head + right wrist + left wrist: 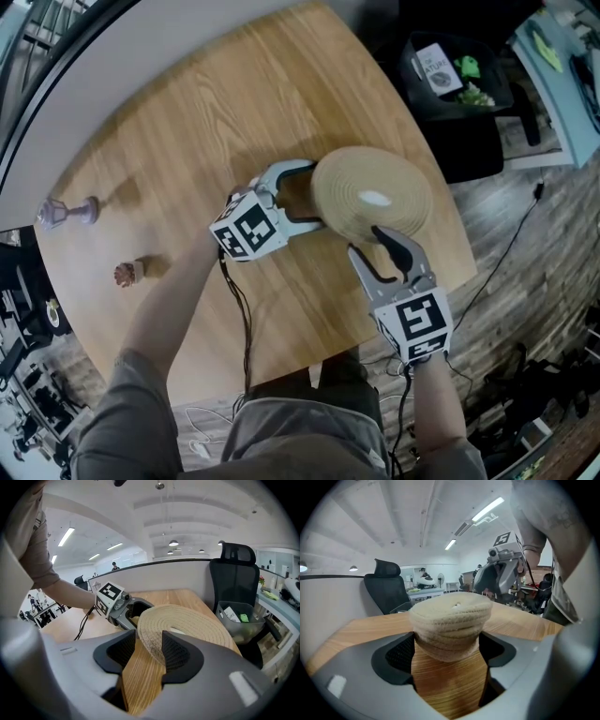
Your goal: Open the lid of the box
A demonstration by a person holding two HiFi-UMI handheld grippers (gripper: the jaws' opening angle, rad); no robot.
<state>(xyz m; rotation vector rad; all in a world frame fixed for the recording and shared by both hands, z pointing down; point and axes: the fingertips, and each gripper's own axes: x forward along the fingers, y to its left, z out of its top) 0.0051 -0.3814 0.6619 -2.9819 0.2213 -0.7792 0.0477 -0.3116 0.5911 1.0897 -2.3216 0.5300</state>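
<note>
Right claw [146, 641] on round coiled-rope lid [187, 620]

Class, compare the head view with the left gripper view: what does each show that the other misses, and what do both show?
Head view only: two small items on the table's left side and a bin beyond its edge.
Left gripper view only: ceiling lights, and the left gripper's pads either side of the box.
Both: the woven lid, the right gripper on its rim, and the wooden table.
</note>
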